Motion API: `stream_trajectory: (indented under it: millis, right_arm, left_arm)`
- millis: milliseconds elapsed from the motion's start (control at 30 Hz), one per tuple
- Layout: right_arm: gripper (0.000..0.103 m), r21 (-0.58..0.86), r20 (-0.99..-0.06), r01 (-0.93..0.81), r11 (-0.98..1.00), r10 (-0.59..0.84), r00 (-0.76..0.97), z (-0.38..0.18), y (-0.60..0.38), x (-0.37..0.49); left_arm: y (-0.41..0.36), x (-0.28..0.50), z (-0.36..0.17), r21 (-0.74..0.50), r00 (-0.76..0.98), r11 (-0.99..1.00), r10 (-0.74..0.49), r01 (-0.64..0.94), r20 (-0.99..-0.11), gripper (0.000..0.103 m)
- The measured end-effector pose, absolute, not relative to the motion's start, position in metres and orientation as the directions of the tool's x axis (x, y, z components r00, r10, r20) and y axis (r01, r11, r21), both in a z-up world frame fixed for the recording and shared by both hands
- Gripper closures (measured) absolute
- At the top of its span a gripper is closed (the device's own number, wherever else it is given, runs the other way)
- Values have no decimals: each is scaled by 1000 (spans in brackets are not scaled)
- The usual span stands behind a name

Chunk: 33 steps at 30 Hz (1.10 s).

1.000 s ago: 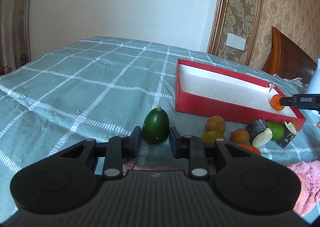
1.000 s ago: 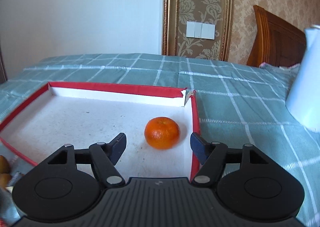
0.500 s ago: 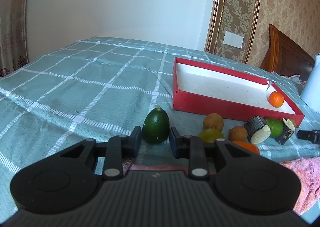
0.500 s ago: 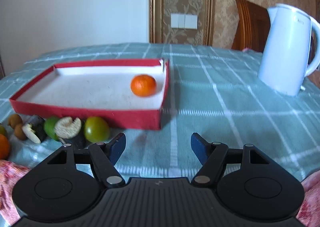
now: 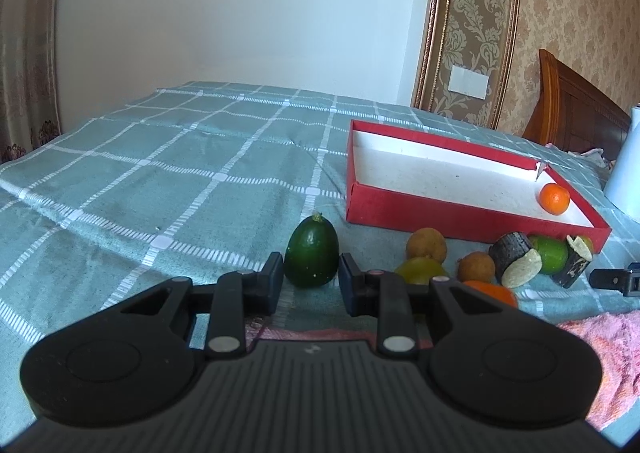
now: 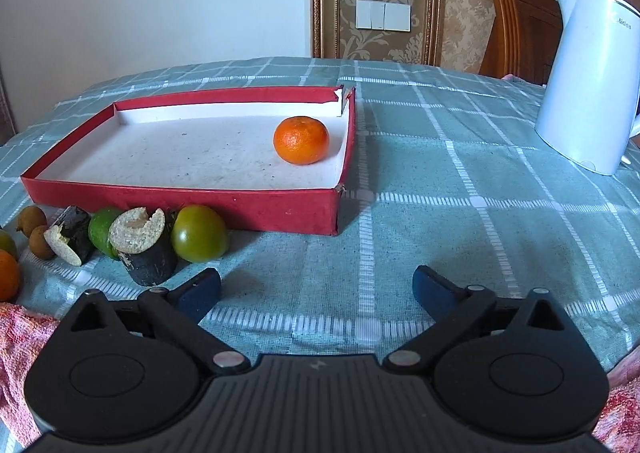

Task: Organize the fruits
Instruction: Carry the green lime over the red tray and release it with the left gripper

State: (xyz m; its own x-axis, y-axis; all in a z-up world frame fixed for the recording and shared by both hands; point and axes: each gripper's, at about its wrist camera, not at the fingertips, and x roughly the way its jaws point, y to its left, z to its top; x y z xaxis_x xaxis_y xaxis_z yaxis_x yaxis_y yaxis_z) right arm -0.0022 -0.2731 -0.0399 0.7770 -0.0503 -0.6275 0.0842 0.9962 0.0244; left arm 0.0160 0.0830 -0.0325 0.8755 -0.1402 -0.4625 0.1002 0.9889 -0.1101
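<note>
My left gripper [image 5: 311, 277] is shut on a dark green, egg-shaped fruit [image 5: 311, 251] whose base rests on the cloth. To its right lie several loose fruits: two brown longans [image 5: 426, 245], a yellow-green fruit [image 5: 418, 271], an orange one [image 5: 494, 291], a lime [image 6: 100, 229], a green tomato [image 6: 198, 233] and two dark cut pieces [image 6: 138, 241]. A tangerine [image 6: 301, 140] lies alone in the red tray [image 6: 240, 209], near its right end. My right gripper [image 6: 316, 289] hovers over bare cloth in front of the tray's right corner, its jaws opening wide with nothing between them.
A white electric kettle [image 6: 588, 81] stands at the right on the checked green tablecloth [image 5: 168, 181]. A pink towel [image 5: 600, 349] lies at the near edge below the fruits. A wooden chair back [image 6: 516, 25] stands behind the kettle.
My right gripper has drawn back out of the tray, leaving the tangerine inside, and its jaws have spread wider. The left gripper and green fruit have not moved.
</note>
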Motion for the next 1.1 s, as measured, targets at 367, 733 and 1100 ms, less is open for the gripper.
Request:
stream_trajectory:
  millis: [367, 733, 1100]
  right_arm:
    - [0, 24, -627, 85, 996, -51, 777, -40, -273, -2]
    - [0, 23, -627, 85, 996, -52, 777, -40, -273, -2]
    - [0, 23, -627, 85, 996, -52, 777, -40, -273, -2]
  left_arm:
    - [73, 12, -15, -126, 883, 981, -186, 146, -430, 76]
    - [37, 50, 16, -100, 875, 966, -257, 237, -410, 76]
    - [-6, 115, 11, -22, 853, 966, -238, 258, -464, 76]
